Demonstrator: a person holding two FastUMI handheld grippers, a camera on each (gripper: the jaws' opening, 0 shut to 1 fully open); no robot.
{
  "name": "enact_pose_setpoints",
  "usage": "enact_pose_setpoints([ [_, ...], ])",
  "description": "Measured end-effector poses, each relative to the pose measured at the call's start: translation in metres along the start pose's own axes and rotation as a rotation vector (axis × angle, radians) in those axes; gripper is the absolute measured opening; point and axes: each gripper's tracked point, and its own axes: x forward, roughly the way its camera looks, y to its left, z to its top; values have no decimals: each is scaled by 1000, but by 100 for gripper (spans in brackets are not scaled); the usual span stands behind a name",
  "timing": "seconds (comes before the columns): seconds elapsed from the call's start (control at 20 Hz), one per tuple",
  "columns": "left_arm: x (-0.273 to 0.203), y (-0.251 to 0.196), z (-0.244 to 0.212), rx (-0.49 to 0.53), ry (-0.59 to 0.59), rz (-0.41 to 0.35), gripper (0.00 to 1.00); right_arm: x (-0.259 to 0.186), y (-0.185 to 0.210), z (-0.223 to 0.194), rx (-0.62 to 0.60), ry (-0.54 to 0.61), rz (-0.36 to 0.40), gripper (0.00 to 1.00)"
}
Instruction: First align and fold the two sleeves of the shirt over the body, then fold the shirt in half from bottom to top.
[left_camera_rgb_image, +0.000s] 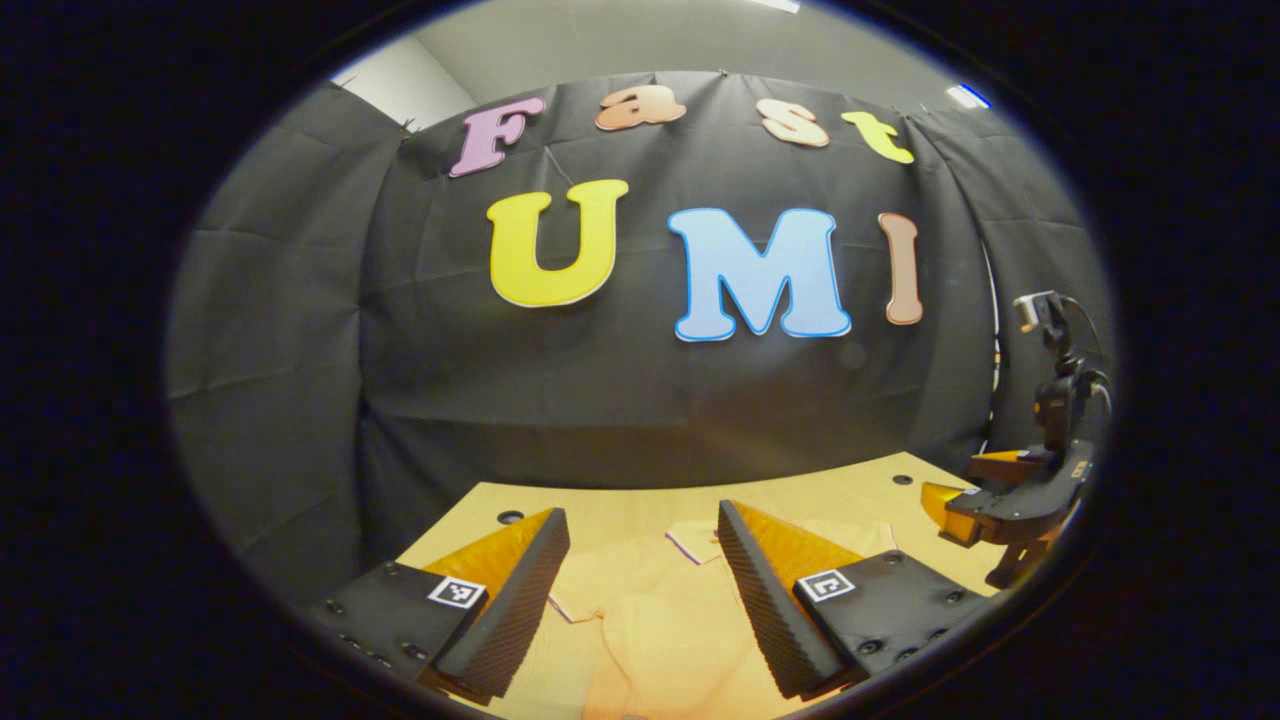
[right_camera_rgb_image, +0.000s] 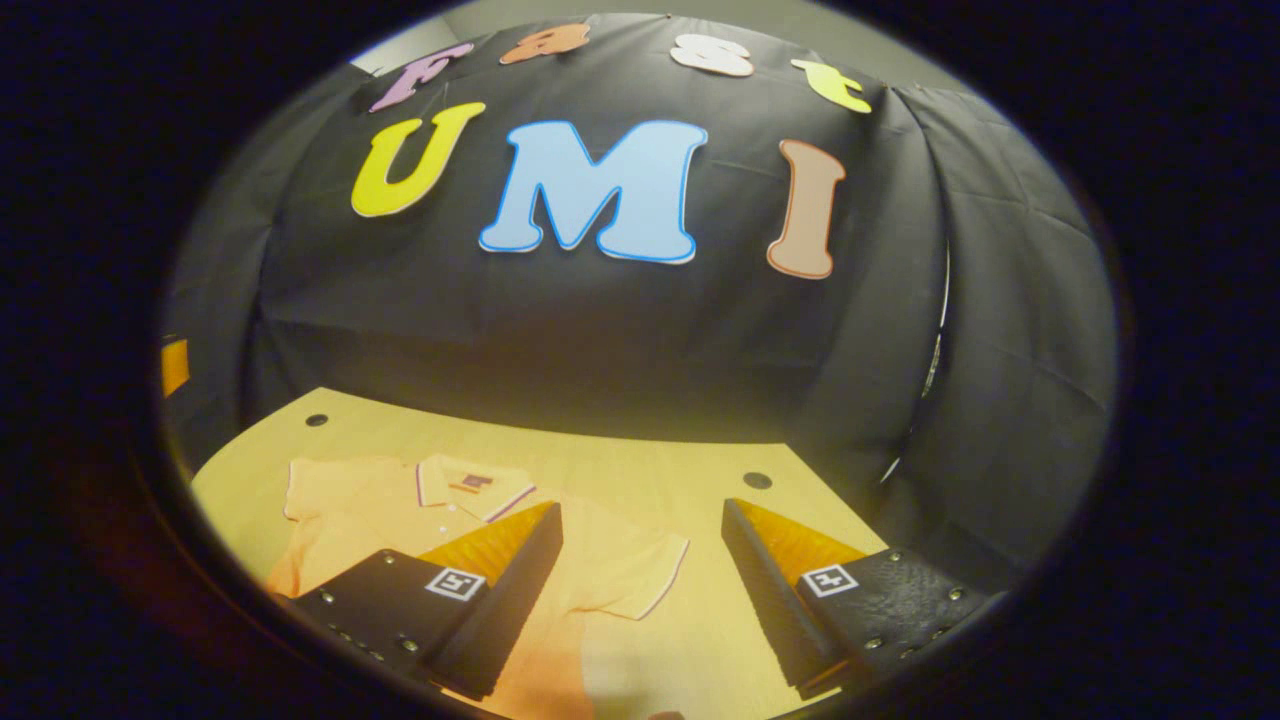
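A pale orange polo shirt lies flat on the wooden table, collar toward the back wall, both short sleeves spread out. My right gripper hovers open above the shirt's right sleeve, nothing between its fingers. My left gripper is open too, over the shirt near its left sleeve and collar. In the left gripper view the other gripper shows at the far right above the table edge.
The table has small round holes near its back corners. Black cloth walls close in the back and both sides. Bare wood lies between the shirt and the back wall.
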Motion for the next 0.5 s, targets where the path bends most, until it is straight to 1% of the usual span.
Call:
enact_pose_setpoints([
  [0.1,-1,2,-3,-4,6,15,96,19,-3,-13,16,47,-3,99],
  [0.15,-1,3,-4,-5,8,21,99,28,-5,-20,19,67,-7,99],
  [0.25,-4,7,-7,-12,14,36,96,44,-8,-31,27,107,-12,99],
  [0.35,-7,7,-9,-26,21,40,99,59,-9,-46,42,160,-10,99],
  [0.45,-10,6,-10,-34,21,41,99,75,-11,-66,76,230,-12,99],
  [0.5,-13,6,-10,-33,19,46,99,82,-12,-75,95,264,-14,98],
])
